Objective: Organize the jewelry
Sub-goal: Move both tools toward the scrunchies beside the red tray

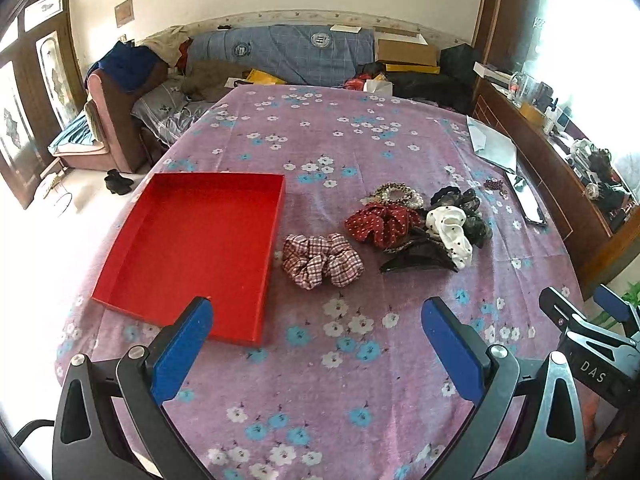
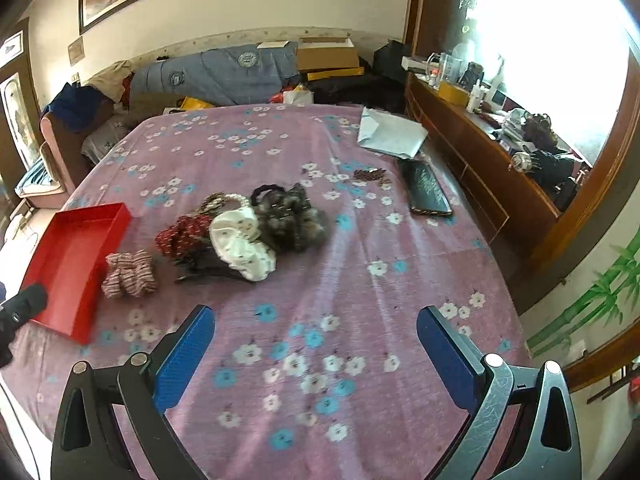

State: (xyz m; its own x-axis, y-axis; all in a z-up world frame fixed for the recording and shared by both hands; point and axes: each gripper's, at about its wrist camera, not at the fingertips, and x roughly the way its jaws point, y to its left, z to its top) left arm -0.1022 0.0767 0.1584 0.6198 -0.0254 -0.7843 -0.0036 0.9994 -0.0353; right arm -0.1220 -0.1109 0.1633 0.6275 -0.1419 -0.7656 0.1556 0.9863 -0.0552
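- Both tongs hover above the flowered surface [image 1: 320, 380], spread wide and holding nothing: the left tongs [image 1: 316, 316] point between tray and pile, the right tongs [image 2: 314, 324] at bare cloth nearer the pile.
- The red tray [image 1: 192, 248] lies empty on the left; nothing is sorted yet, I judge.
- The plaid scrunchie [image 1: 322, 260] lies just beside the tray's right wall, apart from the rest, and looks like the easiest first pick.
- The heap further right holds a red dotted scrunchie [image 1: 380, 222], a white dotted scrunchie [image 1: 450, 228], a dark hair claw [image 1: 416, 262] and darker pieces, touching and overlapping; the right view blurs them, so I cannot count exactly.
- To do it well: descend on the plaid scrunchie across its narrow bunched middle, pinch fabric only, not the cloth beneath, then lift clear before crossing the tray wall.
- Small beads [image 2: 370, 176] lie well apart, near a dark case [image 2: 428, 194].
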